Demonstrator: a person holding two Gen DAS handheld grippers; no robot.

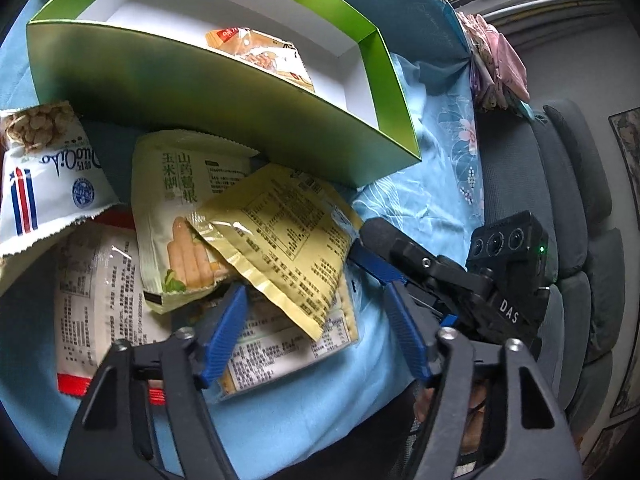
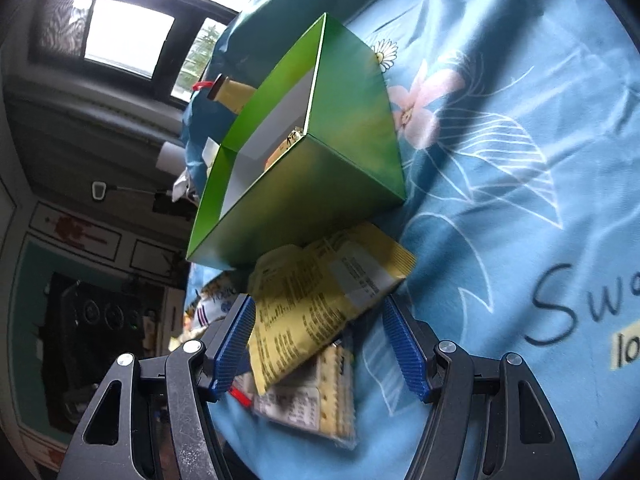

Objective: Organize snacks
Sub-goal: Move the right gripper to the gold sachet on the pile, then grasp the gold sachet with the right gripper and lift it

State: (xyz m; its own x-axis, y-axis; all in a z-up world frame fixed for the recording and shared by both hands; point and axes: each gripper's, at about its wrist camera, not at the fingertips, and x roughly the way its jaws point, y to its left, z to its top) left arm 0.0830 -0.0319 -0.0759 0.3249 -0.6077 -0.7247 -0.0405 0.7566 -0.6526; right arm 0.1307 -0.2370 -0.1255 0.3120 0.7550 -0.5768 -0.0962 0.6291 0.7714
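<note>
Right tool (image 2: 326, 344) straddles yellow packet (image 2: 320, 304), long axis diagonal.

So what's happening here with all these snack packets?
A person with a gripper in each hand is sorting snacks into a green box on a blue bedsheet. One packet already lies inside. Both the left gripper and right gripper straddle the yellow packet atop the pile, neither clamping it yet.

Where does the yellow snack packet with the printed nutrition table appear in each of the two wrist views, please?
Left wrist view: the yellow snack packet lies centre, atop the pile, just ahead of the left gripper.
Right wrist view: the packet lies lower centre, between the right gripper fingers.
Shared landmark: the green box directly behind it.
</note>
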